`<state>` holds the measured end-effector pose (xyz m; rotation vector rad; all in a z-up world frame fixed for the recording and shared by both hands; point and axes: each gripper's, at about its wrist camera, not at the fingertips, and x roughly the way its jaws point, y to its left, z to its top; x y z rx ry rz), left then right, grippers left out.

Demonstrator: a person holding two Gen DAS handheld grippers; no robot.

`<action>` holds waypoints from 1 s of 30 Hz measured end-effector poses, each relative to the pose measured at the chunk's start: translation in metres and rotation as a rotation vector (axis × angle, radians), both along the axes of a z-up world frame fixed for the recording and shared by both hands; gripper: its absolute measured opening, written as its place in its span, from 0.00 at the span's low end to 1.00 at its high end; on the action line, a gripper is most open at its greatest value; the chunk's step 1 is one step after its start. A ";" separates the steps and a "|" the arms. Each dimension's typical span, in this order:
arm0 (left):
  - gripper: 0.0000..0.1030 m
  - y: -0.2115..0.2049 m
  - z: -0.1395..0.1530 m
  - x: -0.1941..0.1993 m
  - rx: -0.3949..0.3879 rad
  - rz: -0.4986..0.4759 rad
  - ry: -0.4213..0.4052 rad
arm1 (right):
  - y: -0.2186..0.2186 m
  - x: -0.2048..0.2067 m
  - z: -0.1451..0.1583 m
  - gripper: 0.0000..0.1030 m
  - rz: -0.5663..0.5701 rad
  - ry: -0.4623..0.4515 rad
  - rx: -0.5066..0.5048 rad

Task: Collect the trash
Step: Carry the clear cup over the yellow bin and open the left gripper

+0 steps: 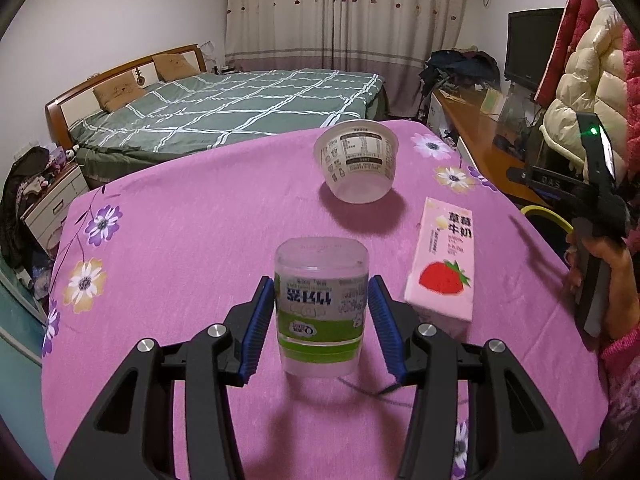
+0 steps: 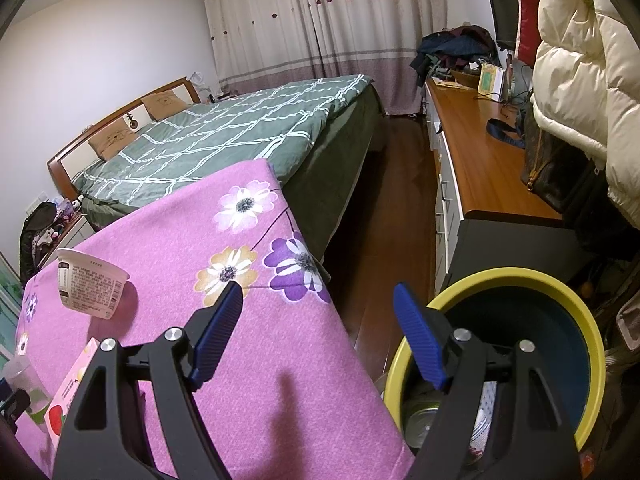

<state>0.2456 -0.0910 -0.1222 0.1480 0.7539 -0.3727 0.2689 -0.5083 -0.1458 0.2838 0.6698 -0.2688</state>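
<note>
A pink cloth (image 1: 192, 240) printed with purple, white and tan flowers covers the table, in a bedroom with a green checked bed (image 1: 224, 108), closed curtains (image 1: 340, 12) and a long wooden sideboard (image 2: 484, 160) along the right wall. A cream puffer coat (image 2: 580, 60) hangs above the sideboard. On the floor by the table's right edge stands a bin (image 2: 592, 344) with a yellow rim and dark blue inside; a few discarded items lie at its bottom. The left gripper (image 1: 322, 312) has its fingers spread on either side of an upside-down clear cup (image 1: 322, 308) with a green label; the blue pads (image 1: 260, 320) sit just beside the cup's walls, with a thin gap visible on each side. The cup stands on the cloth. The right gripper (image 2: 316, 336) hangs with its fingers wide apart and nothing between them, over the table's right edge with the bin just beyond. Three pieces of trash lie on the cloth: the cup, one tipped white tub (image 1: 356, 160) farther back, and one pink strawberry milk carton (image 1: 442, 260) lying flat to the cup's right.
</note>
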 end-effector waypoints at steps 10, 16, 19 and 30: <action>0.47 0.011 0.001 -0.012 -0.028 0.030 -0.017 | 0.015 -0.013 -0.001 0.72 0.031 -0.001 0.006; 0.47 0.013 0.026 -0.026 -0.027 0.017 -0.062 | 0.025 -0.039 0.019 0.72 0.067 -0.029 -0.001; 0.47 0.005 0.042 -0.035 -0.030 -0.013 -0.082 | 0.026 -0.062 0.028 0.72 0.075 -0.041 -0.036; 0.47 -0.105 0.074 -0.046 -0.082 -0.261 -0.079 | -0.008 -0.176 0.047 0.72 -0.020 -0.023 -0.133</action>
